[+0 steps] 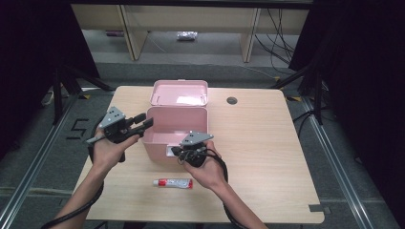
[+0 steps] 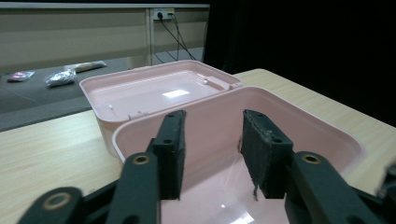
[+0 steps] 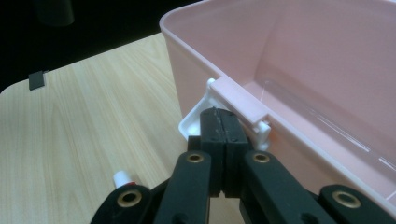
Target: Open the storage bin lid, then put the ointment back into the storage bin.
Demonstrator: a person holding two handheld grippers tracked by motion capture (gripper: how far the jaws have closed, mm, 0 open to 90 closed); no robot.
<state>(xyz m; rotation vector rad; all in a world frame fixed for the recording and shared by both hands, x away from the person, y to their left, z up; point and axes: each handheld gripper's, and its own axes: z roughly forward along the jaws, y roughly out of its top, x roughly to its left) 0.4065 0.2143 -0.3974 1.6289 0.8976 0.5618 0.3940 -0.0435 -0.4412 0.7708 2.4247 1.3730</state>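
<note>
A: Box [image 1: 175, 130] sat mid-table, lid [image 1: 179, 92] flung back behind it. Where was the left gripper [image 1: 142, 121]?

B: At the box's left rim, above it. Jaws stood apart, nothing between them; the left gripper view looked past its pads [image 2: 264, 151] into the bare box interior.

A: Right gripper [image 1: 177, 152]?

B: At the front wall, jaws pressed together, tips touching the white latch [image 3: 196, 119] under the rim.

A: Tube [image 1: 173, 183]?

B: Flat on the table, near the box front, beside the right hand [image 1: 207, 168].
</note>
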